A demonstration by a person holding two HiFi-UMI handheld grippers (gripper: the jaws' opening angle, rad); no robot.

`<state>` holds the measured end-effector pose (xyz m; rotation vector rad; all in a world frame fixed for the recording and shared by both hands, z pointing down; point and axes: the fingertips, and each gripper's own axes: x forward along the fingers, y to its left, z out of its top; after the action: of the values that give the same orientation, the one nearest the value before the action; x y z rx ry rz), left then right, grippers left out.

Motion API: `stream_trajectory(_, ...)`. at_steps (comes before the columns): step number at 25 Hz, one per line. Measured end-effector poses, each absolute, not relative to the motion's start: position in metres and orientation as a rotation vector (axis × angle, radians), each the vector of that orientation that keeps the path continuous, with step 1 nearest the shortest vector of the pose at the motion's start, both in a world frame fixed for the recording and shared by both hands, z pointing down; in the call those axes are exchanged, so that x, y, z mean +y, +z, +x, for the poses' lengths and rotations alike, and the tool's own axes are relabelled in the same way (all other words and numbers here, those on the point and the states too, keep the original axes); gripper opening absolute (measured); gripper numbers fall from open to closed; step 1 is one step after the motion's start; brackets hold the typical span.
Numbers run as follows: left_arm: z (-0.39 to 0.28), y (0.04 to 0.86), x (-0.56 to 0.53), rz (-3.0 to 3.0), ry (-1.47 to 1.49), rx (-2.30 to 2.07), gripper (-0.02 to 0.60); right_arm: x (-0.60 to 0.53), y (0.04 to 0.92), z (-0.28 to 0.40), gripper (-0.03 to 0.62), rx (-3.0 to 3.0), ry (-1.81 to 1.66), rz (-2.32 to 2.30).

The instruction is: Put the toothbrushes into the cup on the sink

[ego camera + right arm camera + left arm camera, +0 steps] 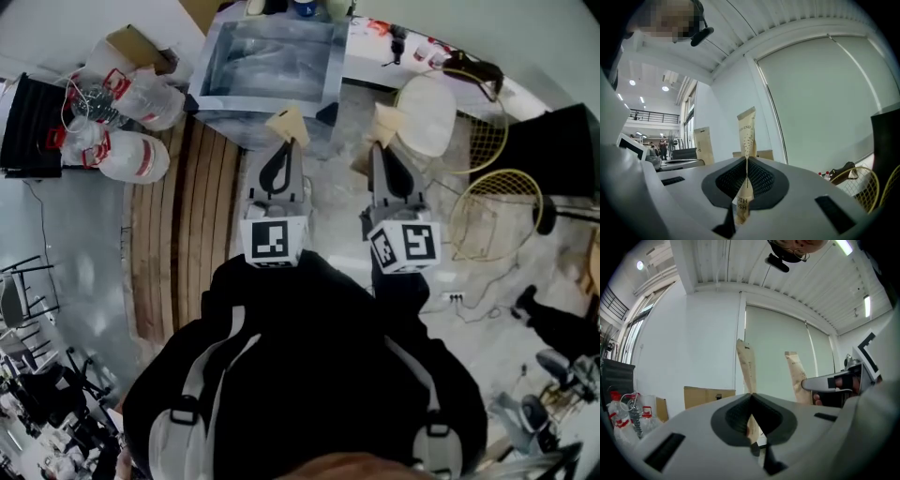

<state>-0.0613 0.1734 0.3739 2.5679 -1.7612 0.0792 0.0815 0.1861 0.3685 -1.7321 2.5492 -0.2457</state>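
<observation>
**Both toothbrushes gripped, neither in the cup yet**

The left gripper (285, 142) has its jaws pinched shut on a paper-wrapped toothbrush, the left packet (289, 124), which sticks out past the jaw tips. The right gripper (383, 148) holds the right packet (387, 122) the same way. Its own view shows the jaws closed flat on the wrapper, with printed paper showing above and below the pinch. Both grippers are held side by side in front of the person. They point toward the steel sink (330, 67), which lies ahead of them, so neither packet is over the basin.

As I judge it, the picking up is done for these two toothbrushes. Carrying them to the sink and dropping each one into the cup is what remains. The cup cannot be picked out with any certainty among the small items along the sink's far edge. Water bottles (141, 94) lie on the floor to the left, well clear of the path.
</observation>
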Motion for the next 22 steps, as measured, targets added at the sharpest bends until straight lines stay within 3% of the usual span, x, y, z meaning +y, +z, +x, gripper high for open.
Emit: stream_trajectory(22, -0.088, 0.364, -0.08, 2.588, 0.092, -1.645, 0.002, -0.059, 0.357, 0.049, 0.008, 2.485, -0.28, -1.849)
